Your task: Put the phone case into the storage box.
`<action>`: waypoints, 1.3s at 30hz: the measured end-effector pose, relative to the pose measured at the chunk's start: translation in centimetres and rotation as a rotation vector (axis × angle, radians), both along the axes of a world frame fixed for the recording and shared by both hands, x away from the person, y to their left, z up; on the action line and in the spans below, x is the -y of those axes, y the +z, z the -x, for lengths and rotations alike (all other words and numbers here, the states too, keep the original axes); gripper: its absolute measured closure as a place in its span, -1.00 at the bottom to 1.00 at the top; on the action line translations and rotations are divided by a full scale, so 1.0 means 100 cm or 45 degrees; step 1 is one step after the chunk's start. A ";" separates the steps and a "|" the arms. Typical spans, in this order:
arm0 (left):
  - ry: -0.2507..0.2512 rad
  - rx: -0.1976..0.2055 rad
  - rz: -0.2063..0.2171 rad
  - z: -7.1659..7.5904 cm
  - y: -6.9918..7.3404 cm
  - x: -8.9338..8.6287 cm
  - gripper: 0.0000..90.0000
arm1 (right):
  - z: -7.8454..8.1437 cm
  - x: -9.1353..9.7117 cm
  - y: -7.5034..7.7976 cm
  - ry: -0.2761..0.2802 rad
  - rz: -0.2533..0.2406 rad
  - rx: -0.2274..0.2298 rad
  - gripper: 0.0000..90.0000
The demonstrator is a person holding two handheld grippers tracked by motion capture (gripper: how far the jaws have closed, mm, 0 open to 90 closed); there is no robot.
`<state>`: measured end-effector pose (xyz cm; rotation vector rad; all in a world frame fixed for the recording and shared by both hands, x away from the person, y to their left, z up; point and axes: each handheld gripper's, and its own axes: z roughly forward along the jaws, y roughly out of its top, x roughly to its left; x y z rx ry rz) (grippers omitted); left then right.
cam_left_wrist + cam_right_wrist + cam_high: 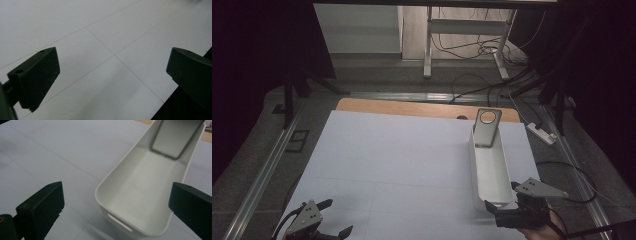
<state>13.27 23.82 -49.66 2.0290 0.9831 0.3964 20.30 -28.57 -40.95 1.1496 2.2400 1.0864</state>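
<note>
The white bin (490,172) lies lengthwise on the right of the counter (402,160). A grey plate (487,127) with a round hole leans in the bin's far end; its top is cut off in the right gripper view. The right tool (504,205) hangs at the bin's near end, jaws apart and empty. The left tool (334,217), jaws also apart, sits over bare counter at the near left corner, partly cut off by the frame edge.
</note>
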 end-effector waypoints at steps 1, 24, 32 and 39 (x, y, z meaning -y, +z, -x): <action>0.000 0.000 0.000 0.000 0.000 0.000 -1.00 | 0.001 0.001 0.000 0.000 0.004 0.002 -1.00; -0.001 -0.002 -0.005 0.000 0.000 0.000 -1.00 | 0.029 0.029 -0.016 -0.099 -0.006 -0.037 -1.00; 0.001 -0.002 0.000 0.000 0.000 -0.001 -1.00 | 0.037 0.034 -0.022 -0.126 -0.027 -0.055 -1.00; 0.006 -0.003 0.011 0.000 0.000 -0.001 -1.00 | 0.042 0.036 -0.029 -0.140 -0.019 -0.067 -1.00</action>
